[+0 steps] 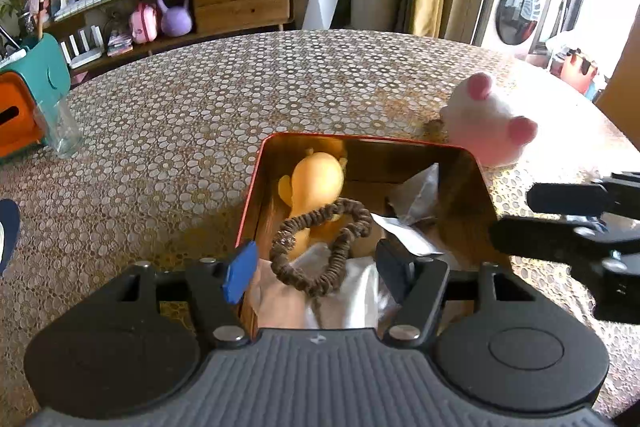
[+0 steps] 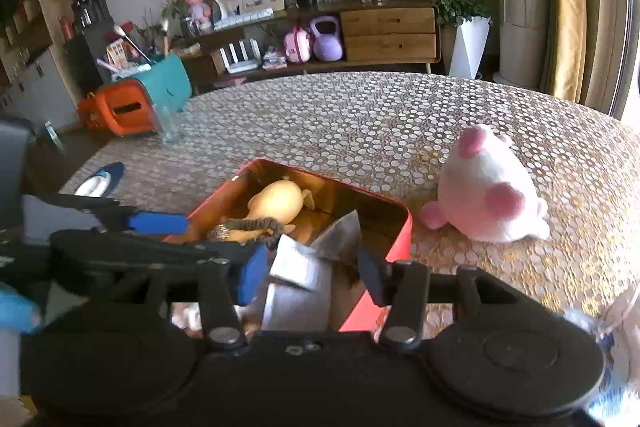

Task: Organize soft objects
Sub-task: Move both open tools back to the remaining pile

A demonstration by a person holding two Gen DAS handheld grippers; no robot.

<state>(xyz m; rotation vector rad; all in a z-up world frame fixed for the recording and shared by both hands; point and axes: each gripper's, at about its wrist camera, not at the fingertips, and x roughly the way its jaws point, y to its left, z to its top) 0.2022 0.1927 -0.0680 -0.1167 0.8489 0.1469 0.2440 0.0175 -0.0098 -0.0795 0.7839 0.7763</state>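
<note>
Left wrist view looks down into the red tin [image 1: 256, 187]; the left gripper [image 1: 316, 273] hangs over its near end with jaws spread and nothing pinched; a brown scrunchie [image 1: 320, 247] lies loose between and just ahead of the fingers, draped over a yellow soft toy [image 1: 318, 177] and a pale cloth [image 1: 348, 303] directly beneath the claw. To the right of that claw a crumpled silvery packet [image 1: 416, 203] leans in the tin's far corner; the right gripper [image 2: 312, 273] stands over it, jaws likewise parted and empty, pads either side of the packet but seemingly not pressing, though the close view makes that hard to confirm. Ahead and to the right of both claws, outside the tin and close beside its far corner, sits the white and pink plush [image 2: 488, 195] on the patterned table [image 2: 360, 115]; it looks like the one soft thing not yet stowed. A clear glass [image 1: 60, 127] and a teal and orange holder [image 1: 28, 87] stand well off to the left, out of the way.

To do this step well, I judge the right claw should clear the tin's rim, open wide, and approach the plush from above; grip it across the body rather than an ear, since the stuffing will squash and slip; then set it low over the tin's open far end, so the scrunchie and packet are not dragged out.
</note>
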